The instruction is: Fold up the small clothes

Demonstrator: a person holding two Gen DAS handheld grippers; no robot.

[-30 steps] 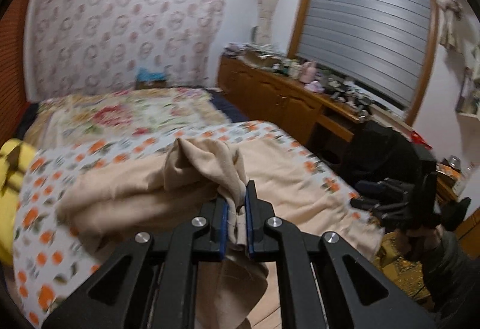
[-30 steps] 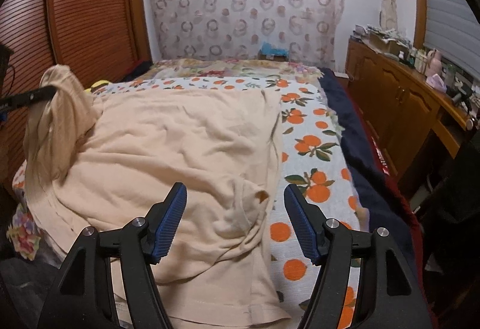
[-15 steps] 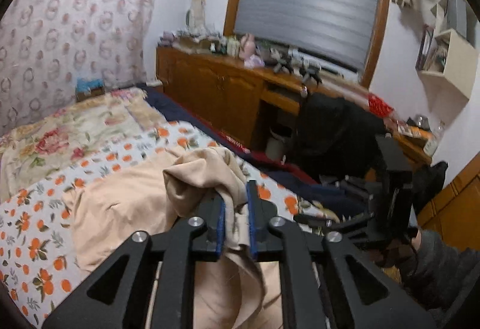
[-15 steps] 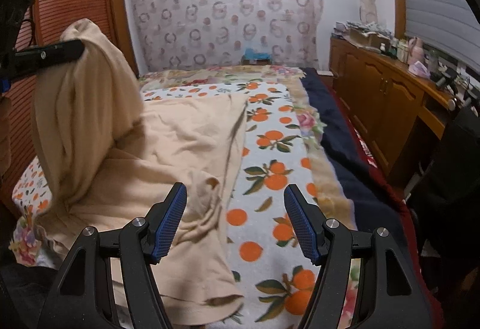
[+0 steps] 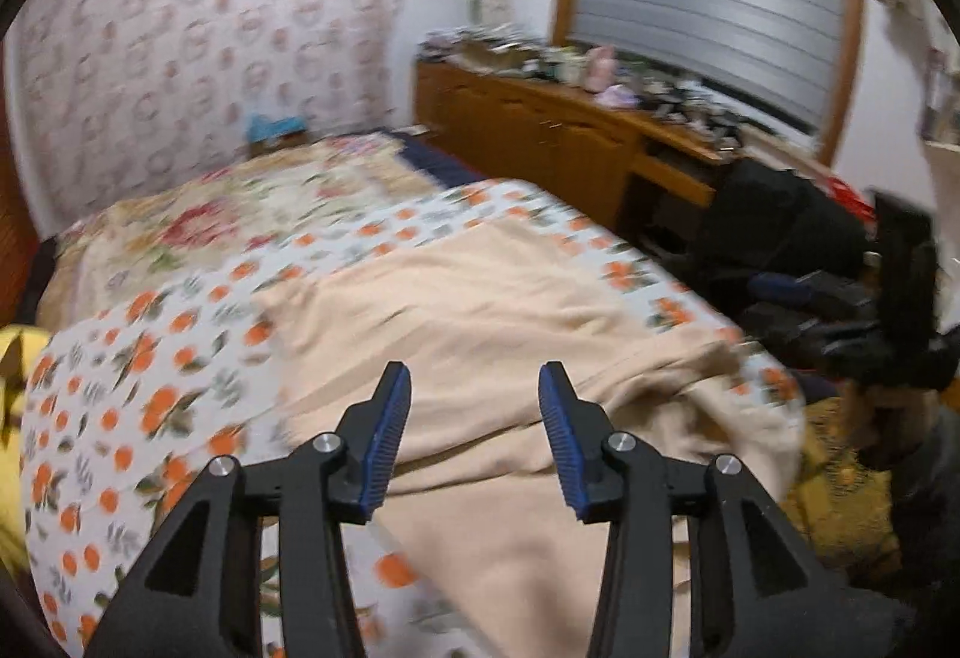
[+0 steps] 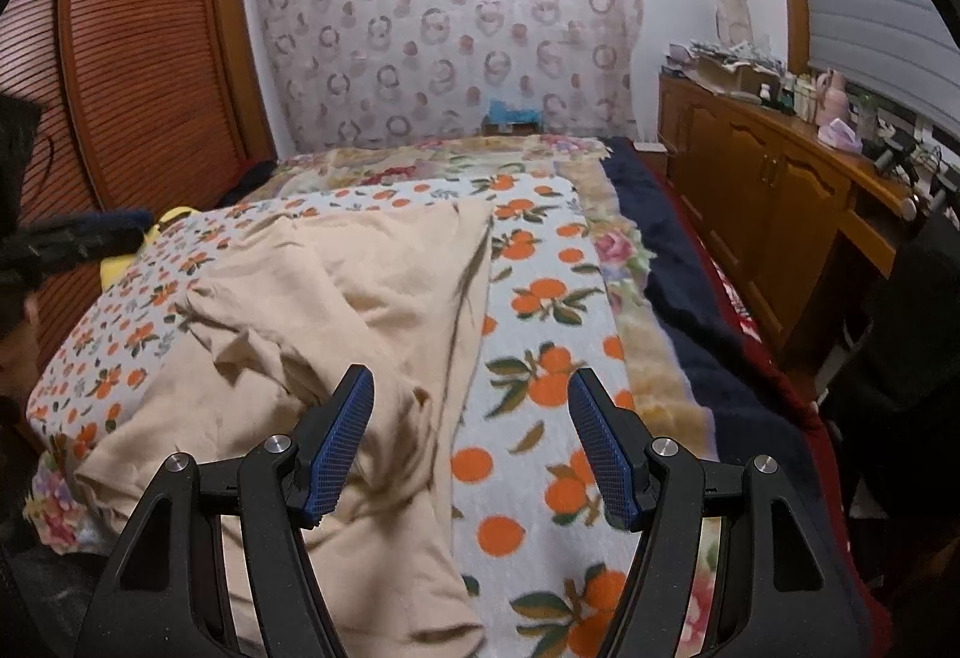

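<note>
A beige garment [image 5: 480, 334] lies spread and partly folded over on the orange-print sheet [image 5: 150, 400] of the bed. My left gripper [image 5: 474, 400] is open and empty, just above the garment's near part. In the right wrist view the garment [image 6: 336, 310] lies rumpled on the left half of the sheet [image 6: 540, 334]. My right gripper [image 6: 471, 406] is open and empty, over the garment's right edge. The left gripper's dark fingers [image 6: 78, 232] show at the far left of that view.
A floral blanket [image 6: 420, 166] covers the far end of the bed. A wooden sideboard [image 6: 780, 178] with clutter runs along the right wall. A ribbed wooden wardrobe [image 6: 120, 88] stands left. A yellow object [image 5: 12, 364] lies at the bed's left edge.
My left gripper was shut on a bunch of the beige garment and held it up; it has opened and the cloth now lies on the bed. The right gripper stayed open.
</note>
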